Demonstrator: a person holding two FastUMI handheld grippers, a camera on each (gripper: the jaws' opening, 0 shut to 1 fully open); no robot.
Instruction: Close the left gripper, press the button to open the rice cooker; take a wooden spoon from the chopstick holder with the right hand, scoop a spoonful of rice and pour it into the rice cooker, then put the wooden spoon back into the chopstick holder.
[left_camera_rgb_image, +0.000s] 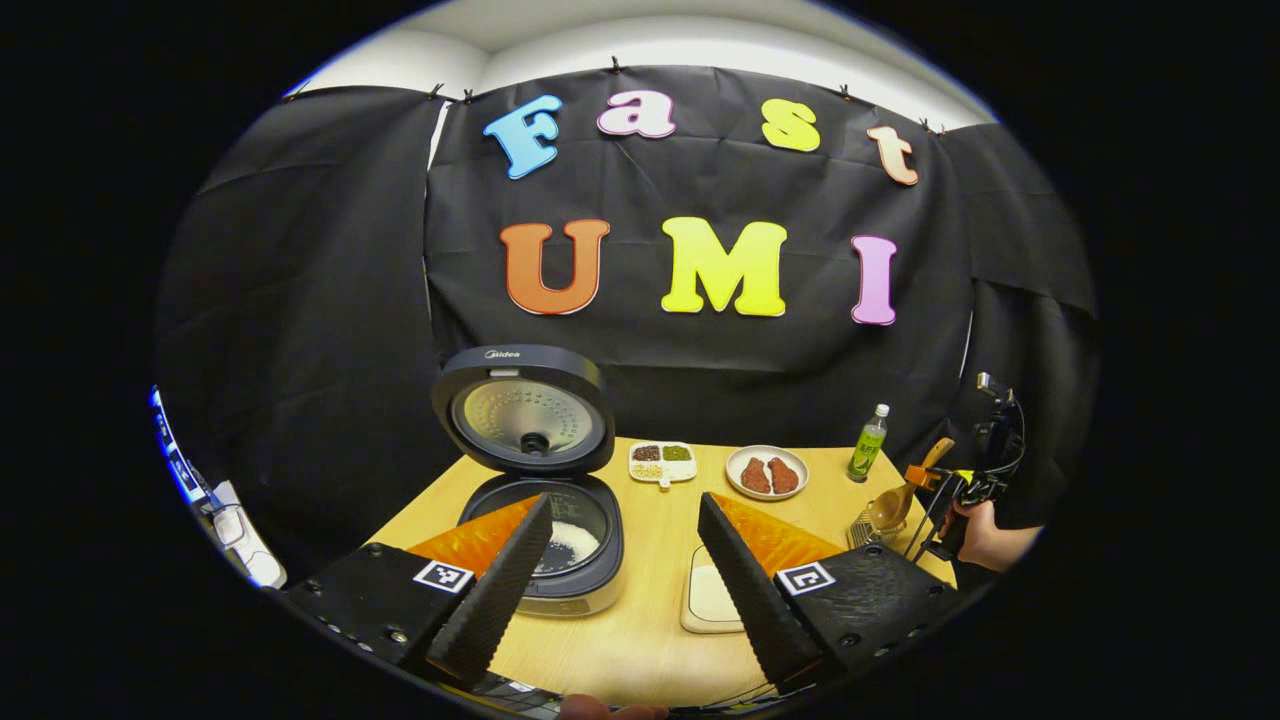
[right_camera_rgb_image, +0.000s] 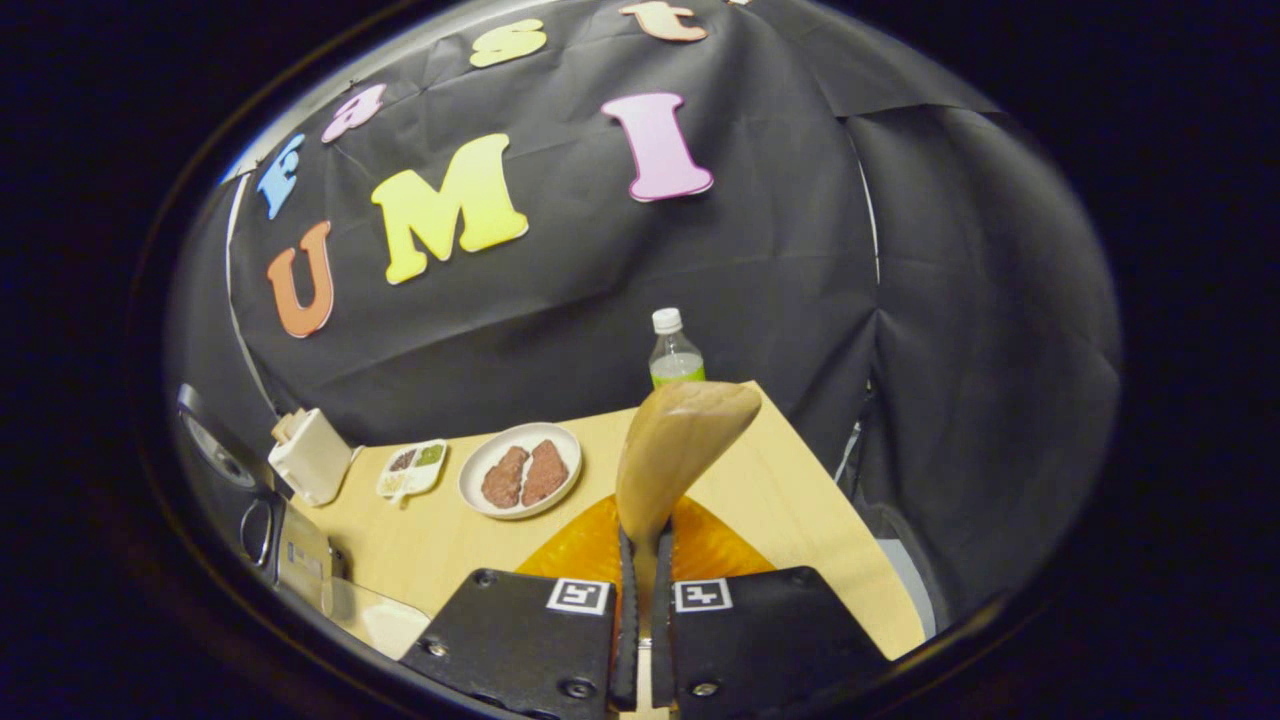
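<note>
Right gripper (right_camera_rgb_image: 640, 590) clamped on the light wooden spoon (right_camera_rgb_image: 672, 455); left gripper (left_camera_rgb_image: 620, 560) with fingers spread apart.

In the right gripper view, both fingers press the spoon's handle, and its oval bowl stands upright directly ahead of them. In the left gripper view, the dark round rice cooker (left_camera_rgb_image: 560, 540) sits between and just beyond the fingers, lid raised, white rice inside. Farther right, the wire chopstick holder (left_camera_rgb_image: 866, 527) stands on the pale wooden table (left_camera_rgb_image: 640, 620), beside the spoon.
</note>
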